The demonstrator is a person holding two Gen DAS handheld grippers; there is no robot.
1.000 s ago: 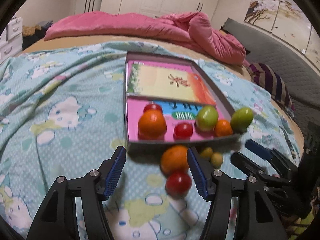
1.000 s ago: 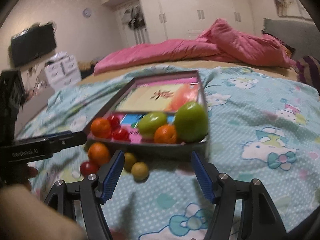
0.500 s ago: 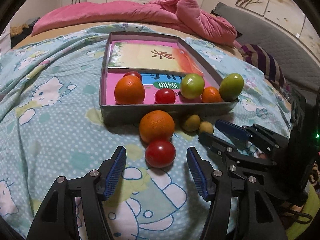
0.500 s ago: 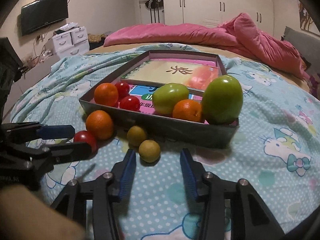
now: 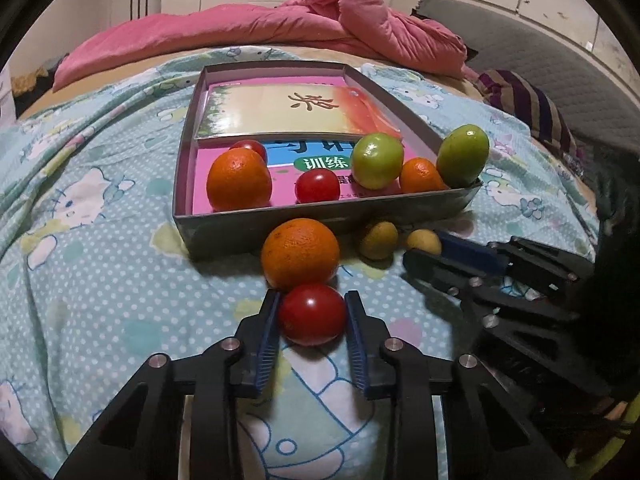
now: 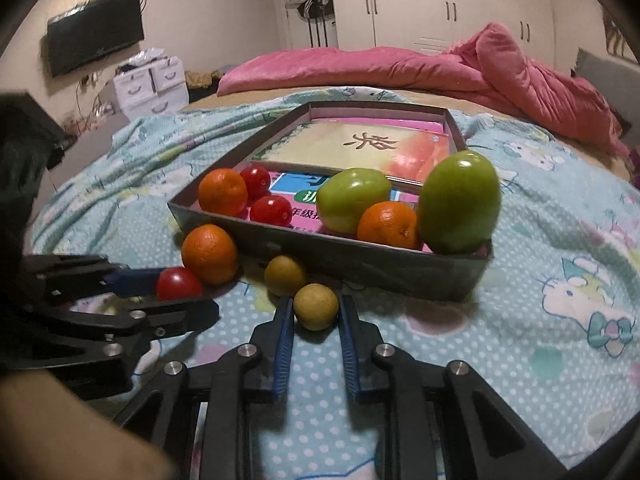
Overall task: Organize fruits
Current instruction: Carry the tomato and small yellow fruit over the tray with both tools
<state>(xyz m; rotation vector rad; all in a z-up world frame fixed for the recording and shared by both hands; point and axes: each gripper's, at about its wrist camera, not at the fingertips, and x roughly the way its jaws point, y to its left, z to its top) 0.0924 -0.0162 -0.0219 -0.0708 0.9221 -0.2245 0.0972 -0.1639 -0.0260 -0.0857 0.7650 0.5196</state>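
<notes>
A grey box [image 5: 256, 224] lies on the bed and holds oranges, red tomatoes and green fruits on top of books. In front of it lie an orange [image 5: 300, 254], a red tomato [image 5: 312, 314] and two small yellow-green fruits [image 5: 378, 240]. My left gripper [image 5: 312, 316] is shut on the red tomato, which rests on the bedsheet. My right gripper [image 6: 314, 312] has closed around the nearer yellow-green fruit [image 6: 316, 306], its pads touching the sides. The other small fruit [image 6: 285, 275] lies just behind it. The left gripper also shows in the right wrist view [image 6: 176, 292].
A blue cartoon-print sheet [image 5: 100, 280] covers the bed. A pink duvet [image 5: 320, 28] is piled at the far side. A green fruit [image 6: 460, 202] stands in the box's near right corner. A drawer unit [image 6: 152, 84] and wall TV [image 6: 96, 44] are at the far left.
Both grippers moved forward and closed: the left onto the red tomato, the right onto the nearer small yellow-green fruit. The other fruits have not moved.
</notes>
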